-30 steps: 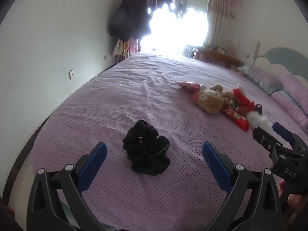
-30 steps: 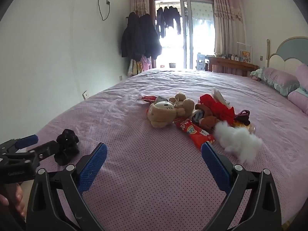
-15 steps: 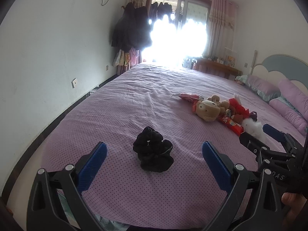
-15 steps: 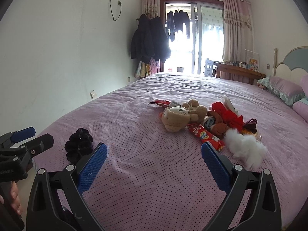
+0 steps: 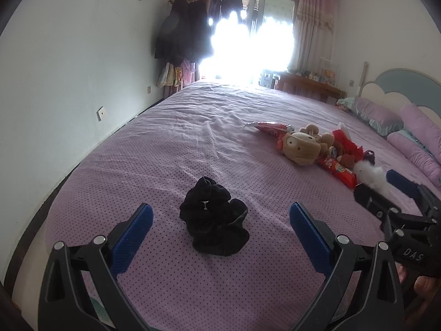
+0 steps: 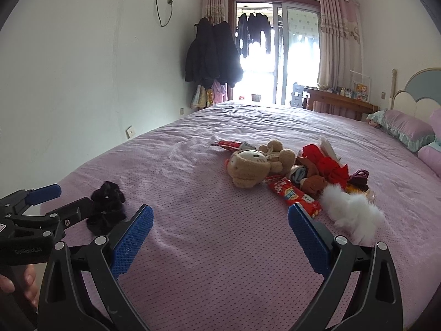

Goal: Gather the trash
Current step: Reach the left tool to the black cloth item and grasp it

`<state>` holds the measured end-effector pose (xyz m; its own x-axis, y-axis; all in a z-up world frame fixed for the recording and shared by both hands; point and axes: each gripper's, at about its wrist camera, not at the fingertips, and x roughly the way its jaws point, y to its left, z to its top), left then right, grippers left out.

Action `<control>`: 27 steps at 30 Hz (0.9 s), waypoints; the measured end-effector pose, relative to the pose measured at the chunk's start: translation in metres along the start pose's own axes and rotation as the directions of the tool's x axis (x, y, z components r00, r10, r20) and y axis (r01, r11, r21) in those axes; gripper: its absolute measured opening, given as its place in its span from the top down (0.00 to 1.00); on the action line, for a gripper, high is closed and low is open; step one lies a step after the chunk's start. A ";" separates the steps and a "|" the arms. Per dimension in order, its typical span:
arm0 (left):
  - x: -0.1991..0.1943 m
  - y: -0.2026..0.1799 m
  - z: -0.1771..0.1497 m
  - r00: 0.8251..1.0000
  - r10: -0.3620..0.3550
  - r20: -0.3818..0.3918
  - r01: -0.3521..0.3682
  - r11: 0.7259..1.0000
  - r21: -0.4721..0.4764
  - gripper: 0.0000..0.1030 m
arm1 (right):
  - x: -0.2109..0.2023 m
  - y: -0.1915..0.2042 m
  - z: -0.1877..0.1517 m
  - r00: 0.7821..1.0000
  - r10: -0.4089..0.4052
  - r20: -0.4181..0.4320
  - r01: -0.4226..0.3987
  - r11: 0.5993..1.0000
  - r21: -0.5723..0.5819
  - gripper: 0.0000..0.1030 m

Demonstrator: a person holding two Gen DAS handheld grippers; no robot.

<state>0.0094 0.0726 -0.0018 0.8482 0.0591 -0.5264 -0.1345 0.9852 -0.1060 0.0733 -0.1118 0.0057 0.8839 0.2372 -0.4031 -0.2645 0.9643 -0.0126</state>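
A red snack wrapper (image 6: 295, 196) lies on the purple bed beside a brown plush toy (image 6: 255, 165); it also shows in the left wrist view (image 5: 337, 169). A second red wrapper (image 6: 230, 144) lies behind the plush, also seen in the left wrist view (image 5: 268, 127). A black crumpled cloth (image 5: 213, 216) lies just ahead of my left gripper (image 5: 220, 230), which is open and empty. My right gripper (image 6: 220, 227) is open and empty, short of the wrapper pile.
Red fabric (image 6: 326, 162), a white fluffy item (image 6: 350, 213) and small dark items lie with the plush. Pillows (image 6: 405, 128) and a headboard stand at right. Coats (image 6: 210, 55) hang by the balcony door. A wall (image 5: 69, 82) runs along the bed's left edge.
Both grippers have pulled back and tilted up slightly, showing more of the room. Both stay open. Nothing on the bed has moved.
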 end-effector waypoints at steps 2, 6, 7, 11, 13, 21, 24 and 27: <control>0.007 -0.001 0.001 1.000 0.005 -0.002 -0.005 1.000 0.005 0.04 | -0.002 -0.003 -0.001 1.000 -0.006 0.005 0.006 1.000 0.014 0.08; 0.023 -0.004 0.002 1.000 0.009 -0.014 -0.009 1.000 0.022 0.09 | 0.002 -0.009 -0.002 1.000 -0.007 -0.003 0.007 1.000 0.030 0.08; 0.025 -0.003 0.002 1.000 0.005 -0.018 -0.005 1.000 0.020 0.17 | 0.006 -0.012 -0.003 1.000 -0.009 -0.016 0.009 0.999 0.037 0.08; 0.049 0.002 0.001 0.997 0.002 -0.074 -0.001 1.000 0.006 0.24 | 0.010 -0.017 -0.004 1.000 0.003 -0.030 -0.001 0.998 0.060 0.08; 0.058 0.003 0.000 0.996 0.002 -0.086 -0.002 1.000 -0.003 0.32 | 0.010 -0.018 -0.004 1.000 -0.001 -0.028 0.003 0.998 0.061 0.08; 0.080 0.012 -0.002 0.991 -0.026 -0.131 0.022 0.999 -0.038 0.64 | 0.018 -0.025 -0.009 0.998 0.001 -0.055 0.003 0.997 0.079 0.08; 0.078 0.014 -0.002 0.989 -0.077 -0.123 0.067 0.994 -0.082 0.78 | 0.020 -0.026 -0.010 0.998 0.004 -0.063 0.001 0.997 0.080 0.08; 0.074 0.012 0.000 0.986 -0.115 -0.118 0.102 0.989 -0.111 0.80 | 0.019 -0.027 -0.011 0.998 0.011 -0.061 -0.007 0.997 0.079 0.08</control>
<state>0.0707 0.0889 -0.0417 0.7918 -0.0738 -0.6063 -0.1032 0.9622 -0.2518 0.0928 -0.1349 -0.0115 0.8558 0.2406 -0.4579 -0.2390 0.9690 0.0624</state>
